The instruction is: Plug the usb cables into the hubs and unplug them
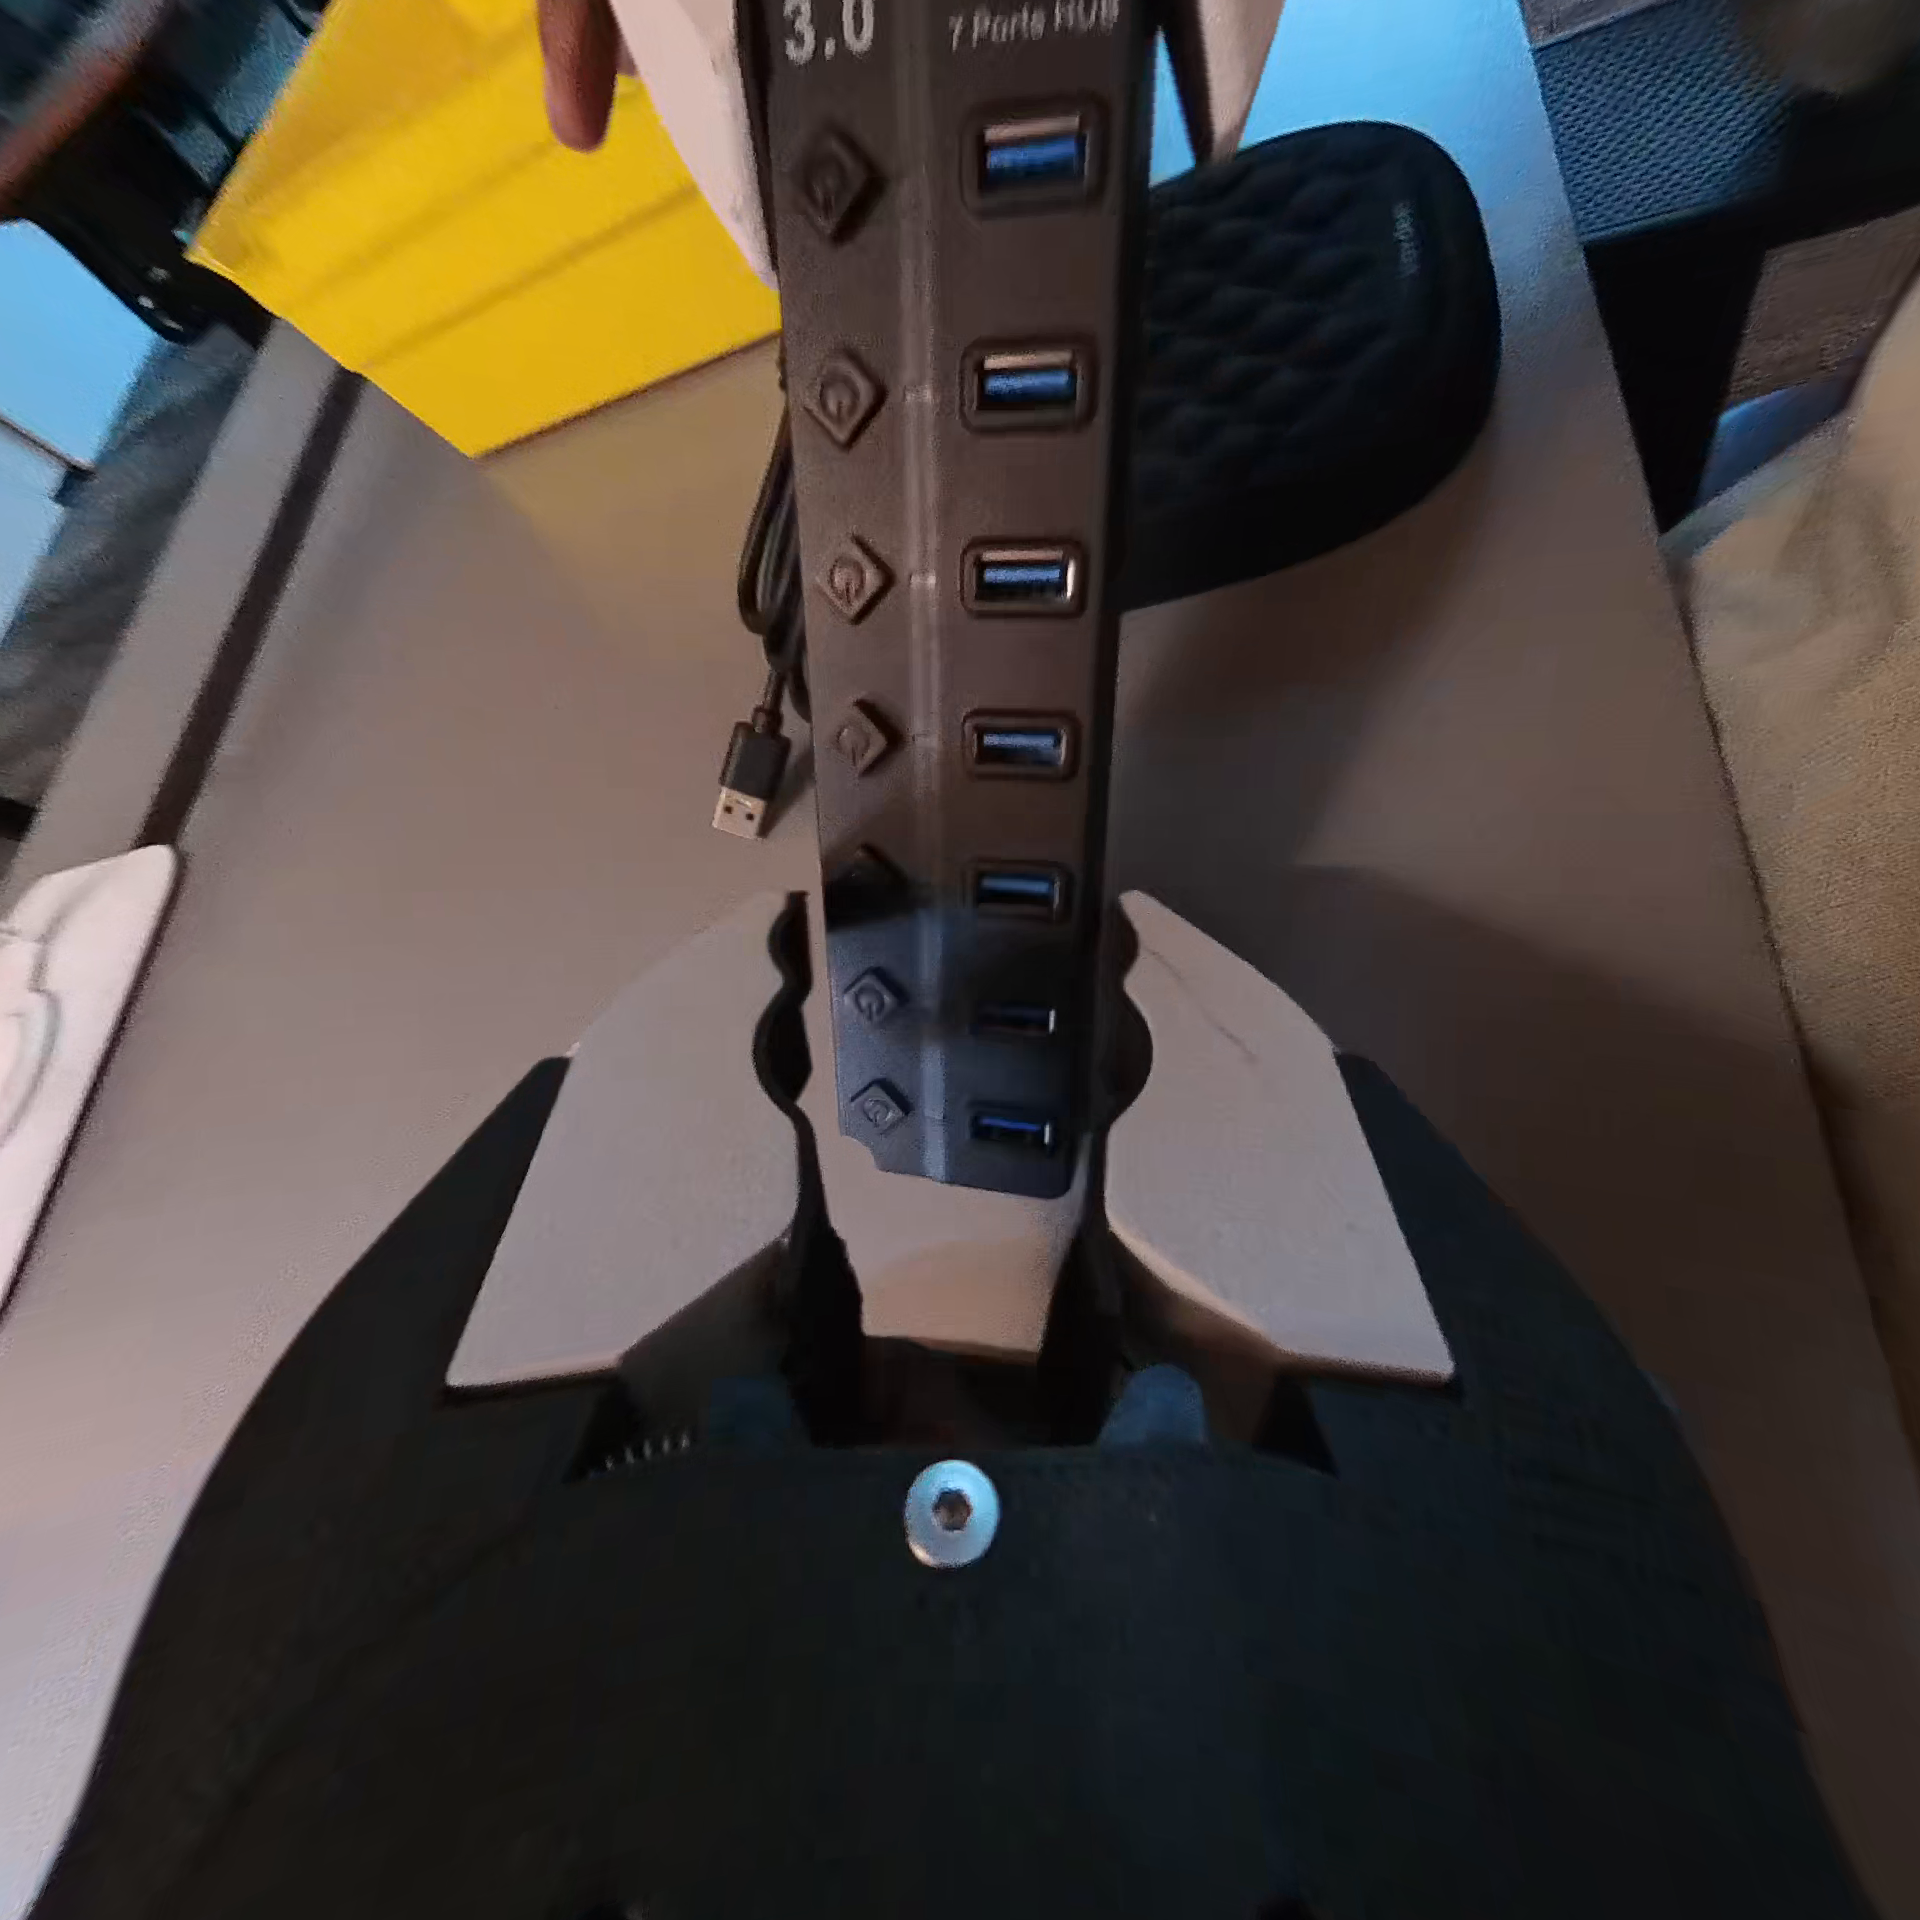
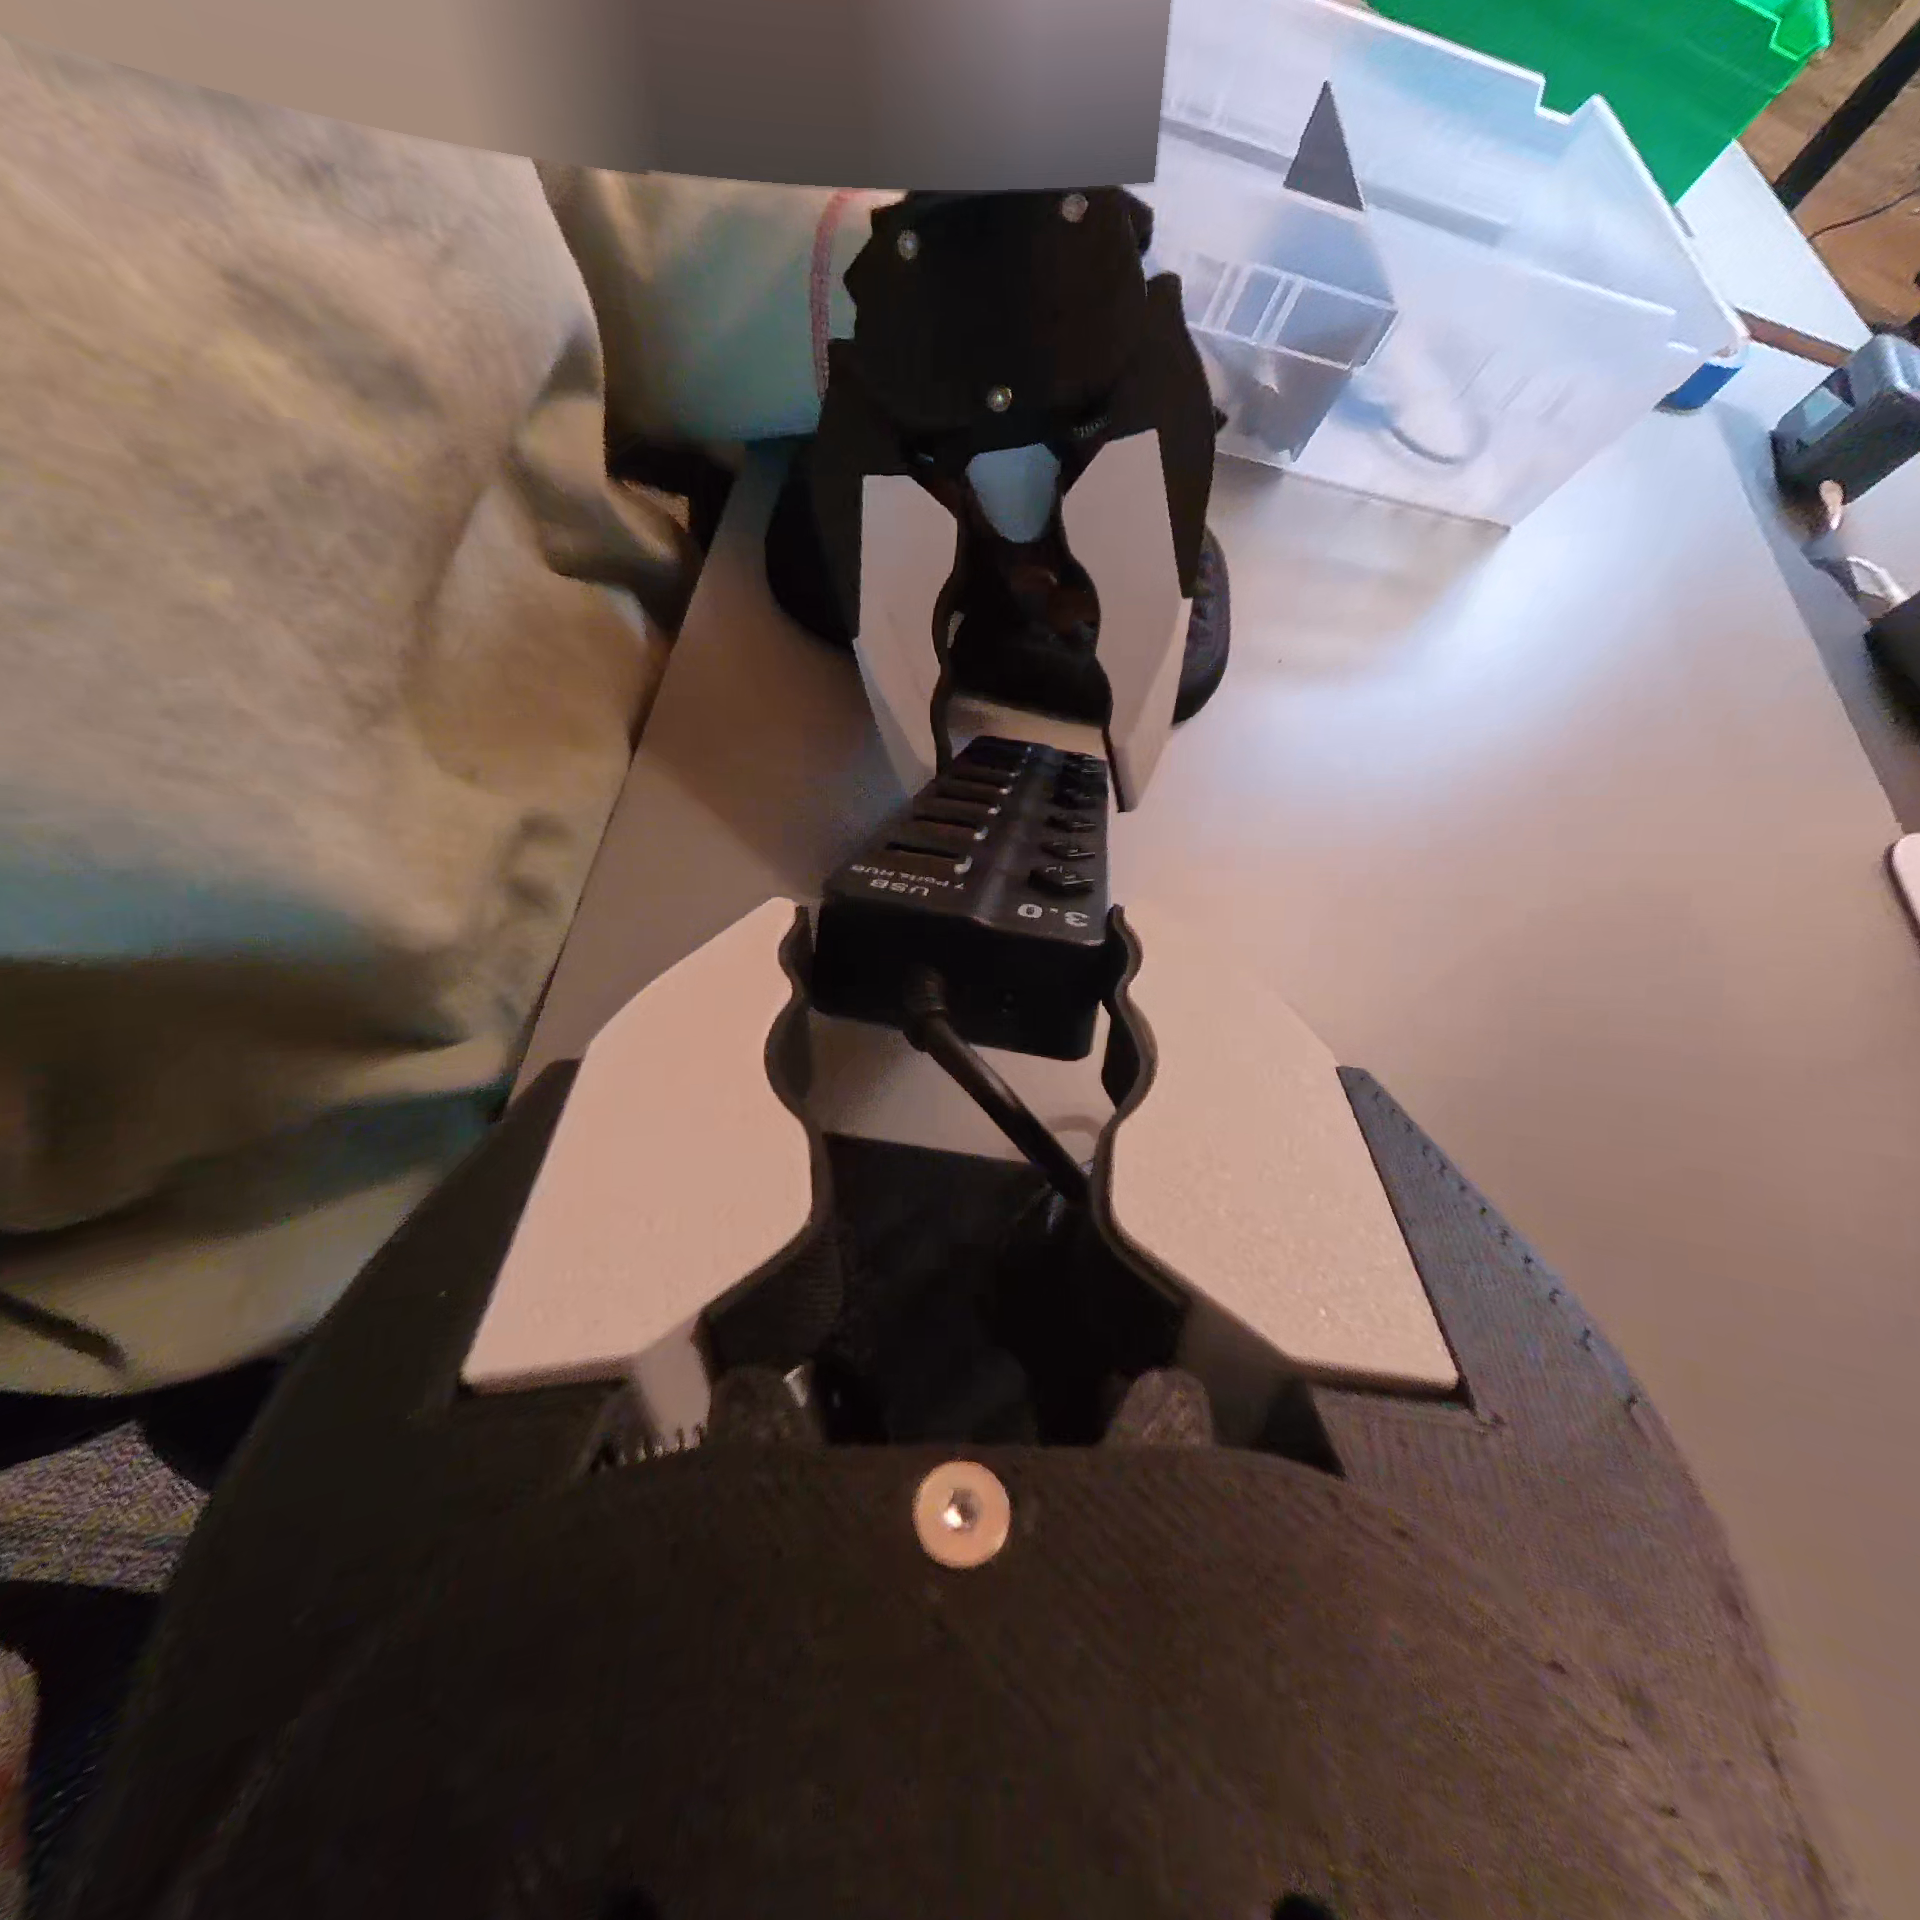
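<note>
The long black seven-port USB hub [image 1: 956, 582] hangs above the grey desk [image 1: 416, 790], clamped at opposite ends by the left tongs [image 1: 951, 1039] and right tongs [image 2: 956, 997]. Every visible port looks empty; a black USB plug [image 1: 750, 779] lies loose, so all the plugging and unplugging seemingly remains.

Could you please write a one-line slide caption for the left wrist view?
Left gripper fingers clasp one end of the black USB hub above the table, a loose USB plug lying beside it.

Long black hub [image 1: 956, 623], blue ports all empty, held above table; loose USB plug [image 1: 750, 777] lying below.
</note>
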The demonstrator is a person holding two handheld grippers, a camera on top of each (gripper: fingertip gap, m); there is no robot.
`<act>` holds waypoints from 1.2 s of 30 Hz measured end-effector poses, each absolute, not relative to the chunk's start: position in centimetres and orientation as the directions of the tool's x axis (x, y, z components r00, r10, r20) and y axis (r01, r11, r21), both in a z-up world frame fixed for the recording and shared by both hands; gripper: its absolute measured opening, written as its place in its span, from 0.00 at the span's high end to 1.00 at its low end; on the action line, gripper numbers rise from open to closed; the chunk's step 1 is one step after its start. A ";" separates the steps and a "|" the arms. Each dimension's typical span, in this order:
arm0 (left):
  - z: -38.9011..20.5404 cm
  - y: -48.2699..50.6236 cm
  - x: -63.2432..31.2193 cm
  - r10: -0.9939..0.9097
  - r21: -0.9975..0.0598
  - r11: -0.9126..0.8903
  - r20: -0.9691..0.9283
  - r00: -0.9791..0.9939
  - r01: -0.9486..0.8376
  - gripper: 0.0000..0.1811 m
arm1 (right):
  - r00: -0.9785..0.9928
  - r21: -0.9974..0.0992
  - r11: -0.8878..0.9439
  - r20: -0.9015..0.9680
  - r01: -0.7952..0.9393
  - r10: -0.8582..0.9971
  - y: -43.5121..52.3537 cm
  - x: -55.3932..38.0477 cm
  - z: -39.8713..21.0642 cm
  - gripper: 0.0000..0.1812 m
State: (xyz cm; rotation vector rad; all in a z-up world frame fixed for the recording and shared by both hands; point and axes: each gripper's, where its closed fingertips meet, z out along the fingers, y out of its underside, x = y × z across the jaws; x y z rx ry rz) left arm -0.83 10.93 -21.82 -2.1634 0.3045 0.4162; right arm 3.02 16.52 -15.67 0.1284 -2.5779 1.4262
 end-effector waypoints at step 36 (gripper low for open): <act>-17.3 -18.5 -5.4 0.654 -0.603 -0.691 -0.286 0.701 0.399 0.78 | -0.833 -0.859 0.342 0.479 -0.380 0.276 15.9 3.5 -10.4 0.63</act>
